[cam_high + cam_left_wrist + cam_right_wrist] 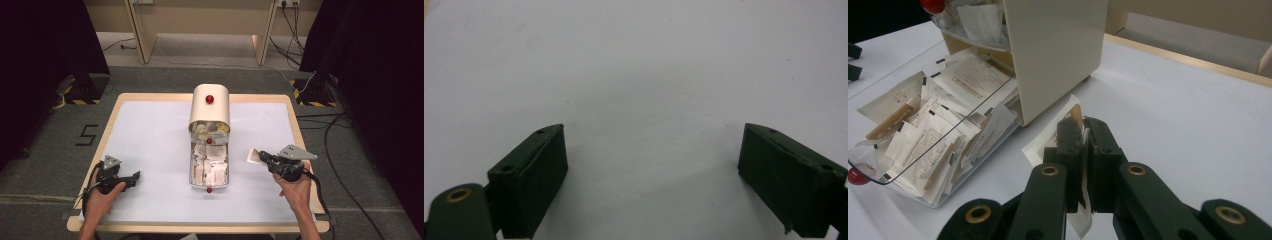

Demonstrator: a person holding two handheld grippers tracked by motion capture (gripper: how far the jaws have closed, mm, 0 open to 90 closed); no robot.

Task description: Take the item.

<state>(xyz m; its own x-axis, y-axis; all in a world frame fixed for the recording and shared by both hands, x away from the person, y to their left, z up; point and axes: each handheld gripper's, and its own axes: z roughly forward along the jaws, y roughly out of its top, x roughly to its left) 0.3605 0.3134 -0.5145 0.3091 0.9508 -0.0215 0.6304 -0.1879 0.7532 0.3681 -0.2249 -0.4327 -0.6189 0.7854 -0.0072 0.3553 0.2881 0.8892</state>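
A cream cabinet with a red knob stands at the table's middle. Its clear drawer is pulled out toward me, full of several white and tan sachets. My right gripper is to the right of the drawer, shut on one sachet held just above the table. In the right gripper view the sachet sticks out between the jaws. My left gripper rests near the front left of the table, open with nothing between its fingers.
The white mat covers a wood-edged table. Black stands sit on the floor at the back left and back right. Cables trail on the floor at the right.
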